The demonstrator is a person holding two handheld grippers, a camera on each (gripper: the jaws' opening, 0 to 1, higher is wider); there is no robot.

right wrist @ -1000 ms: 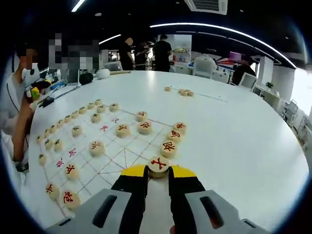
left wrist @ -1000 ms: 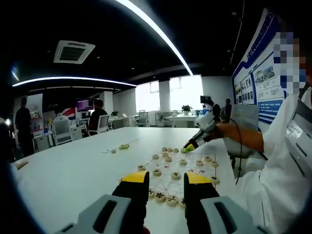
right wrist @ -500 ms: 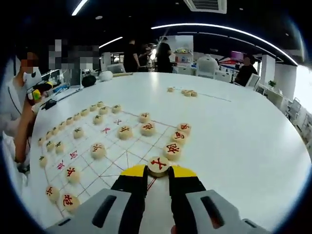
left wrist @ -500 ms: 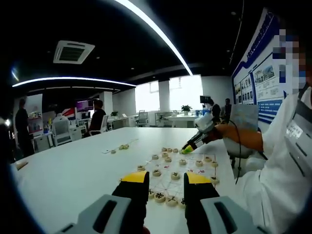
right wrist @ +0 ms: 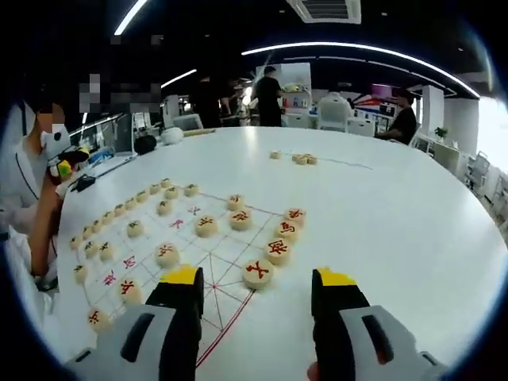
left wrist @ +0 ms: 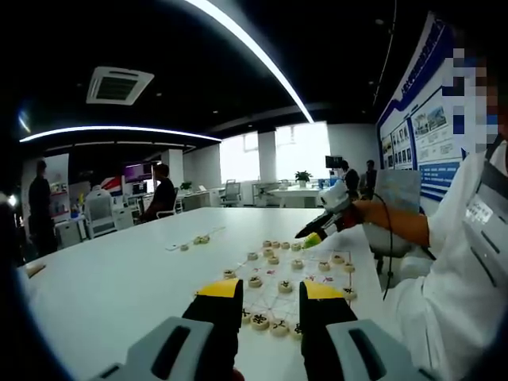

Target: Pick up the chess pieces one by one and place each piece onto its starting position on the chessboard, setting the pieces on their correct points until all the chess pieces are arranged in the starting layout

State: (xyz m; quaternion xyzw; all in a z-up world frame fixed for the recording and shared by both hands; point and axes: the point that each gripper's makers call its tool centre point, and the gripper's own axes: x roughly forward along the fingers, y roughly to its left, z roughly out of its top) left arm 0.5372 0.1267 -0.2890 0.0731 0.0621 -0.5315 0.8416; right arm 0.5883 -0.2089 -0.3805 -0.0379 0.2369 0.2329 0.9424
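Looking along your left hand-held gripper (left wrist: 271,292), its jaws stand apart with nothing between them, hovering above the near edge of the chessboard (left wrist: 295,278) on the white counter (left wrist: 119,278). Further right in the left gripper view, your right hand-held gripper (left wrist: 309,236) sits over the far side of the board, held in your hand (left wrist: 367,214); you can't tell its jaw state from there. In the right gripper view, your arm (right wrist: 41,230) lies at the left beside the board's far row of pieces (right wrist: 135,198), which runs in a line along that edge. Red-marked pieces sit on the grid lines (right wrist: 190,254) toward the middle. The right hand-held gripper (right wrist: 258,279) is spread wide and grips nothing; the red-marked chess piece (right wrist: 258,272) lies flat on the board between the two tips, clear of both. Next pieces in that row, (right wrist: 277,250) and (right wrist: 286,230), run up and to the right along the board's near edge. A small cluster of loose pieces (right wrist: 302,159) sits well apart on the counter beyond the board. People stand in the background.
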